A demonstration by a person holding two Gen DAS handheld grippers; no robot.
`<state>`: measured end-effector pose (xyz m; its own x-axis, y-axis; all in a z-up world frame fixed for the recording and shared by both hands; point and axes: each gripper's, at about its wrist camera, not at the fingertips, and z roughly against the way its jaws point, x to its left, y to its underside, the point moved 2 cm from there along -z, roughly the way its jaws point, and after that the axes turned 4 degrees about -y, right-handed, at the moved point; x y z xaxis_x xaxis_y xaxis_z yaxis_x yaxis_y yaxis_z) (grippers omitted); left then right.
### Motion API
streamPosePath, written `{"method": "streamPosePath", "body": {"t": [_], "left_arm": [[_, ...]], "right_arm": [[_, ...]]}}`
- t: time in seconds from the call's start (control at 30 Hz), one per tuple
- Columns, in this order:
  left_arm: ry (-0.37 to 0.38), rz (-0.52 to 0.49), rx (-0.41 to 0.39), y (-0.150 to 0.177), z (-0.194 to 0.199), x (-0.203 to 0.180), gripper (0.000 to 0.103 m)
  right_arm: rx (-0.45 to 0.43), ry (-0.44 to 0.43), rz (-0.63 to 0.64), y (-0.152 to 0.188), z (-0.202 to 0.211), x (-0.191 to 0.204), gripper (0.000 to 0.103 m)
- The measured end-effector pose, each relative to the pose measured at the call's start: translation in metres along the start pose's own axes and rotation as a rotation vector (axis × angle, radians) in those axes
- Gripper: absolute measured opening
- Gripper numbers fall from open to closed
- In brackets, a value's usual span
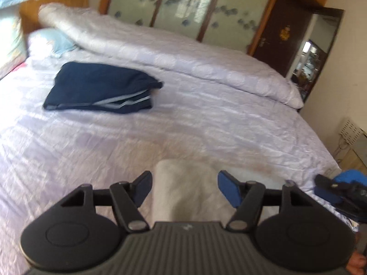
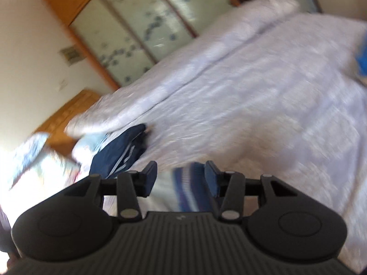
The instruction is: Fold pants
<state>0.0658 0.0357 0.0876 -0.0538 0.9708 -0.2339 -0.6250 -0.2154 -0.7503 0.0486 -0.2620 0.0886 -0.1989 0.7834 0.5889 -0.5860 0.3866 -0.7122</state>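
The folded pants point(image 1: 101, 89) lay on the bed point(image 1: 206, 126) at ten o'clock, the rolled quilt point(image 1: 160, 52) behind them, pillows point(image 1: 52, 41) at eleven.

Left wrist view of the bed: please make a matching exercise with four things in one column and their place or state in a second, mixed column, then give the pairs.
Things:
1. navy pants
2. rolled quilt
3. left gripper
4. dark clothes pile

Places or states:
A. at the right edge of the bed
B. folded flat on the sheet
C. open, holding nothing
D. along the far side of the bed

Pairs: 1-B, 2-D, 3-C, 4-A
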Motion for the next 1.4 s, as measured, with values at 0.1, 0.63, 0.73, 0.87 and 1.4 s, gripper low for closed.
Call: {"method": "streamPosePath", "body": {"t": [0.1,0.63,0.73,0.87,1.4], "left_arm": [[0.012,-0.052,0.029,0.002,-0.02,-0.018,0.064],[-0.141,-0.022,0.247,0.053,-0.091,0.009,0.101],[-0.138,-0.022,0.213,0.044,-0.073,0.009,0.094],[-0.15,-0.064,0.137,0.039,-0.029,0.008,0.088],[-0.197,-0.104,0.204,0.097,0.035,-0.001,0.085]], "right_arm": [[0.096,-0.012,0.072,0.008,-0.032,0.011,0.038],[0.187,0.078,-0.108,0.027,-0.081,-0.054,0.008],[0.206,0.082,-0.118,0.021,-0.088,-0.055,0.008],[0.176,0.092,-0.161,0.022,-0.06,-0.043,0.037],[0.298,0.137,-0.068,0.098,0.025,0.0,0.054]]}}
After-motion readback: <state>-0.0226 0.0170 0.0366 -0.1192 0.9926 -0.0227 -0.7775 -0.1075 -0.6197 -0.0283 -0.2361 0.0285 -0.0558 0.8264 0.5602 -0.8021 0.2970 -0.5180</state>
